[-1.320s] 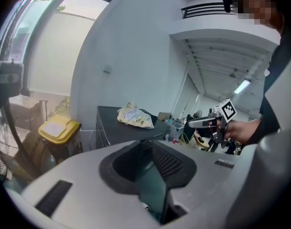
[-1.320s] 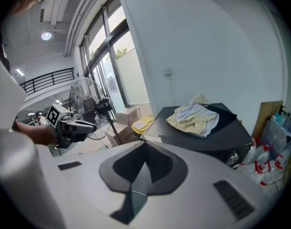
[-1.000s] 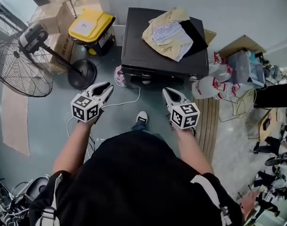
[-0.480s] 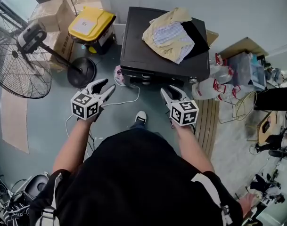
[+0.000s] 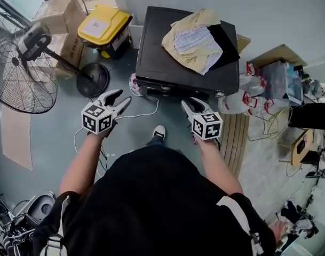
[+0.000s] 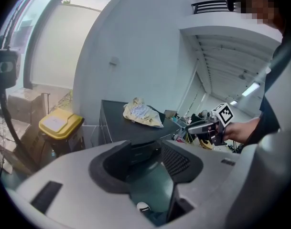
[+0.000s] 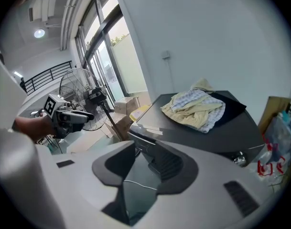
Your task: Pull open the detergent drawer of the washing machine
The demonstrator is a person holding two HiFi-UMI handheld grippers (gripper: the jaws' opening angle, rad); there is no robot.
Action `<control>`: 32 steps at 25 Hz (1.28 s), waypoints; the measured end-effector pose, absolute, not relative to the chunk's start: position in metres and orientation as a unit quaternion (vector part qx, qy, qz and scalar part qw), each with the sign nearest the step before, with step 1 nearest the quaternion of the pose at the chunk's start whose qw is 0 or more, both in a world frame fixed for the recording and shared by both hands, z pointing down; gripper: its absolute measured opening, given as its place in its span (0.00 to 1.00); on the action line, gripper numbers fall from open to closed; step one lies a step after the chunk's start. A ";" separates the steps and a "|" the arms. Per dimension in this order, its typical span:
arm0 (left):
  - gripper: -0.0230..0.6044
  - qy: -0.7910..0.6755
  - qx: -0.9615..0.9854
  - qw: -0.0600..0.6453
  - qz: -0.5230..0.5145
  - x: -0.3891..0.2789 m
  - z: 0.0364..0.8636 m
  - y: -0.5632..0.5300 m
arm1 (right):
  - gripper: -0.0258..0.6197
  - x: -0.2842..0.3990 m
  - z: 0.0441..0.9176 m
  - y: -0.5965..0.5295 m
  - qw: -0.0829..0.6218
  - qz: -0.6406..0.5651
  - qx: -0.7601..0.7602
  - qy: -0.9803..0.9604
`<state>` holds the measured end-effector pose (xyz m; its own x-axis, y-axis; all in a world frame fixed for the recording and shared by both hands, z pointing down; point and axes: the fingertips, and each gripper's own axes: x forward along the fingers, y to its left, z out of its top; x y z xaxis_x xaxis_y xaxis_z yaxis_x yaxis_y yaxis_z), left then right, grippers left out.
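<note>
The black washing machine (image 5: 167,57) stands against the wall with a yellow and checked heap of clothes (image 5: 191,39) on its lid. Its front panel (image 5: 170,88) shows only as a thin strip, and the detergent drawer cannot be made out there. In the right gripper view the panel's upper edge (image 7: 145,136) lies just beyond my jaws. My left gripper (image 5: 122,97) hovers in front of the machine's left corner, my right gripper (image 5: 190,104) in front of its right half. Both have just been opening, their jaws stand apart with nothing between them, and neither touches the machine.
A yellow-lidded bin (image 5: 103,25) and cardboard boxes (image 5: 53,15) stand left of the machine, with a big floor fan (image 5: 21,71) further left. A white cable (image 5: 143,113) runs across the floor. Bags (image 5: 242,92) and clutter crowd the right side. My shoe (image 5: 160,133) is on the floor between the grippers.
Both grippers' jaws were together a second ago and now stand apart. Both hands have drifted slightly toward the machine's front.
</note>
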<state>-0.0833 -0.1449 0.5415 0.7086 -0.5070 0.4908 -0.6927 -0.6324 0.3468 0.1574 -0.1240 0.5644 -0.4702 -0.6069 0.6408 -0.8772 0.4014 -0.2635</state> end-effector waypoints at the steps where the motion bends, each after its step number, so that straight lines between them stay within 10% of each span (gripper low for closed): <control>1: 0.36 -0.339 0.885 0.265 0.179 -0.083 0.545 -0.147 | 0.25 0.158 0.568 -0.126 0.230 0.297 0.460 -0.805; 32: 0.36 -0.330 0.861 0.305 0.239 -0.052 0.674 -0.208 | 0.25 0.137 0.698 -0.174 0.316 0.323 0.397 -0.798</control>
